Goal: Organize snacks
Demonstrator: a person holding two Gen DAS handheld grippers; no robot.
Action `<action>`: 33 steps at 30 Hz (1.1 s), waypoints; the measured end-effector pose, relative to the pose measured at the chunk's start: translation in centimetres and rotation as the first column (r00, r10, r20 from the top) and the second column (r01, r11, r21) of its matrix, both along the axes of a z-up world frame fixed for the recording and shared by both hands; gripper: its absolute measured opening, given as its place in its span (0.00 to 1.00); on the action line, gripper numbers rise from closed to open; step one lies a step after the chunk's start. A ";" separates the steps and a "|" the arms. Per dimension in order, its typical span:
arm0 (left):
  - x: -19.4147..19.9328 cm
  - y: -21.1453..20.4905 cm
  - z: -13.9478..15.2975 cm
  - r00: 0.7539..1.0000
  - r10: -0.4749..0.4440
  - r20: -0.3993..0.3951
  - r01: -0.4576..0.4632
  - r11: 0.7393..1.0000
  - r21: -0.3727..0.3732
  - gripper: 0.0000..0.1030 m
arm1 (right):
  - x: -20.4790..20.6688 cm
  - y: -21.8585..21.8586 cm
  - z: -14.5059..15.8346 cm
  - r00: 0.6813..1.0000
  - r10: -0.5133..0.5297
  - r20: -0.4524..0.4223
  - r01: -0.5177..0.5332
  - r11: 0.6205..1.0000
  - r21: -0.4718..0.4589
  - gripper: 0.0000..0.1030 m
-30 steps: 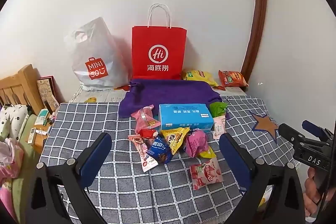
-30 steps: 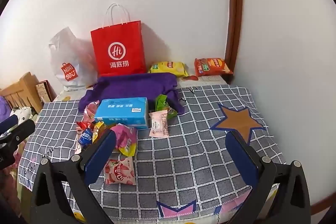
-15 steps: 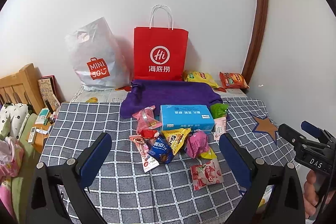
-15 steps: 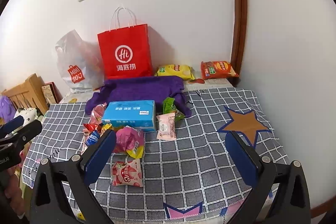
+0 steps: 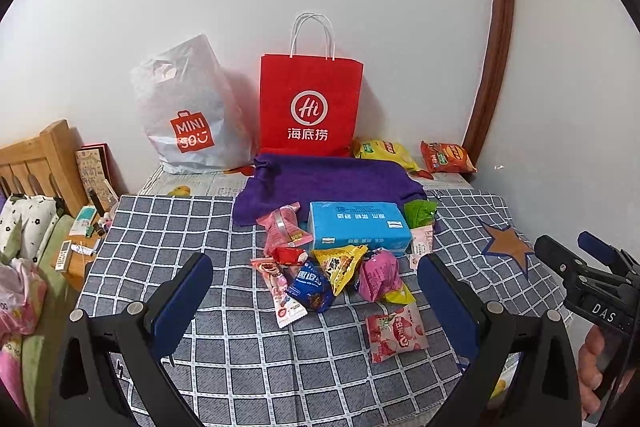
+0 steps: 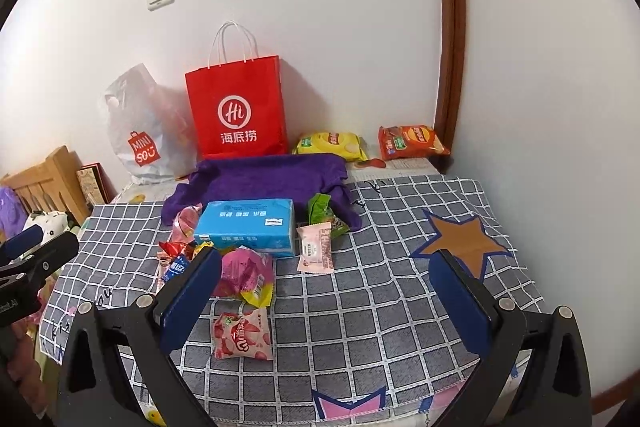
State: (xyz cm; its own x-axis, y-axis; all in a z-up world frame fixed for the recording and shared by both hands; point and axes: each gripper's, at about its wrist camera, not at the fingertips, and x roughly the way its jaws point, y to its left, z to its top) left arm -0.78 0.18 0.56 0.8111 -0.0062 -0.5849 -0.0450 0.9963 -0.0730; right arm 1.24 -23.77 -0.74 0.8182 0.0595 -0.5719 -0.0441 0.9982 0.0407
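Holding both grippers wide apart, empty, above near cloth edge: your left gripper (image 5: 314, 301), right gripper (image 6: 326, 291). Nothing sorted yet, by look of it. Snacks (image 5: 340, 273) heaped mid-table before blue box (image 5: 360, 227); two chip bags (image 6: 412, 143) by far wall. Red bag (image 5: 310, 105) contents hidden.

Black plastic gripper frames, blue-padded fingers (image 5: 182, 301), silver screws at the joints, white "DAS" lettering on right gripper (image 5: 592, 291) body
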 end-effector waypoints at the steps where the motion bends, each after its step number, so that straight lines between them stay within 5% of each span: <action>1: 0.0 0.0 0.0 1.000 0.002 0.001 -0.002 1.000 0.000 0.99 | 0.0 0.0 0.0 1.000 0.001 0.002 -0.001 1.000 0.001 1.00; 33: -0.4 0.1 0.0 1.000 0.010 0.010 -0.011 1.000 0.009 0.99 | 0.0 0.0 0.2 1.000 -0.002 -0.013 0.003 1.000 0.023 1.00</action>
State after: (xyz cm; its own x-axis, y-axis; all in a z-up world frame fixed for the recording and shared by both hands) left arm -1.18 0.28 0.57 0.8167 0.0076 -0.5770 -0.0549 0.9964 -0.0645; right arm 1.24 -23.78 -0.55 0.8108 0.0706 -0.5811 -0.0410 0.9971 0.0638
